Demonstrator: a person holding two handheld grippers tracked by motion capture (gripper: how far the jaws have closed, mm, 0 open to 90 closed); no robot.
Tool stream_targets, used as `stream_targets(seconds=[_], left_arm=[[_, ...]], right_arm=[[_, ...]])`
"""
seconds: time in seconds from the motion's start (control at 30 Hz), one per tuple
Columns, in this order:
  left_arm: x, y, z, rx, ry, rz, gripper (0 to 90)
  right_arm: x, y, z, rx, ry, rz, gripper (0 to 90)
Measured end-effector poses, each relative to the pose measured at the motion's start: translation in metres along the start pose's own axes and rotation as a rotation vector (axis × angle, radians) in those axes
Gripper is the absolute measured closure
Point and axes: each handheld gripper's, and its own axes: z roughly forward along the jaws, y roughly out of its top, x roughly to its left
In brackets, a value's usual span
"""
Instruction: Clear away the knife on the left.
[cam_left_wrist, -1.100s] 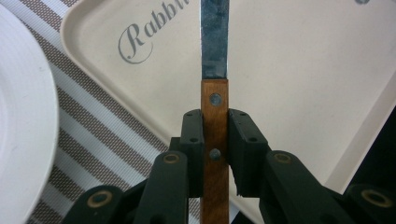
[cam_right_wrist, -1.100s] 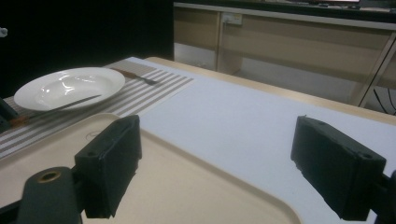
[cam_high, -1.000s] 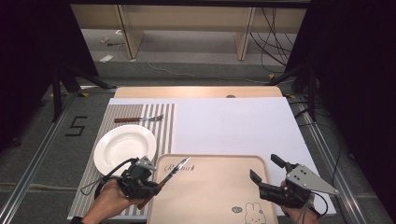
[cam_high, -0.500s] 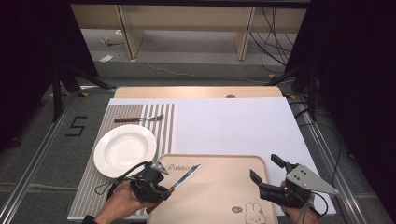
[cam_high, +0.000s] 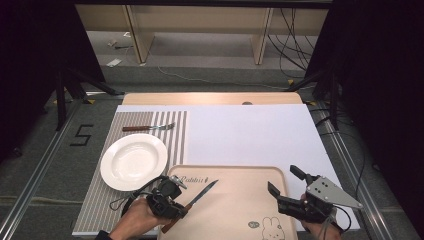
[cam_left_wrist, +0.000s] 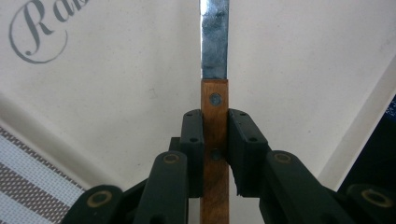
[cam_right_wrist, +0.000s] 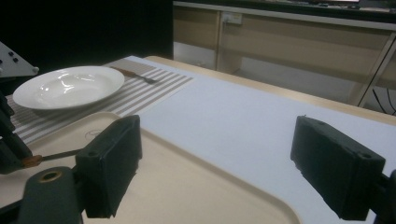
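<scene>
Left gripper (cam_high: 176, 210): jaws clamped on the wooden handle of a knife (cam_high: 196, 196), over the near left of the beige tray (cam_high: 250, 175). Blade points away and rightward, long axis diagonal. Right gripper (cam_high: 283, 181): jaws apart, nothing between them. White plate (cam_high: 133, 161), bare, on striped placemat (cam_high: 176, 135); fork (cam_high: 149, 127) beyond it.

Table (cam_high: 210, 98) bears white sheet (cam_high: 250, 135), striped mat (cam_high: 176, 131).

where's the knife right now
In the high view the knife is at lower left, its wooden handle clamped in the left tool, blade over the beige tray, just right of the white plate.
</scene>
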Motion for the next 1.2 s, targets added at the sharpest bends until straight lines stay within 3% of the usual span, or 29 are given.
stream_targets(seconds=[0.5, 0.8, 0.9, 0.93, 0.97, 1.1, 1.2], left_arm=[[-0.002, -0.001, 0.014, 0.059, -0.020, -0.021, 76.7], [-0.004, -0.003, 0.021, 0.090, -0.026, -0.005, 75.5], [-0.004, -0.002, 0.021, 0.095, -0.059, -0.006, 65.6], [-0.001, -0.001, 0.021, 0.097, -0.067, 0.036, 60.1], [-0.001, 0.000, 0.020, 0.098, -0.071, 0.041, 55.5], [-0.002, 0.003, 0.009, -0.004, -0.066, 0.103, 45.0], [-0.006, 0.004, -0.002, -0.091, -0.037, 0.107, 36.3]], right_arm=[[0.000, 0.000, 0.000, 0.001, 0.001, 0.000, 17.5], [0.000, 0.000, 0.000, 0.000, 0.001, -0.002, 17.6], [0.000, 0.000, 0.000, 0.000, 0.000, -0.001, 17.5], [0.000, 0.000, 0.000, 0.002, 0.001, -0.001, 17.6], [0.000, 0.000, 0.000, 0.002, 0.000, -0.002, 17.6], [0.000, 0.000, -0.001, 0.001, -0.001, -0.003, 17.7], [0.000, 0.000, -0.001, 0.002, -0.001, -0.004, 17.8]])
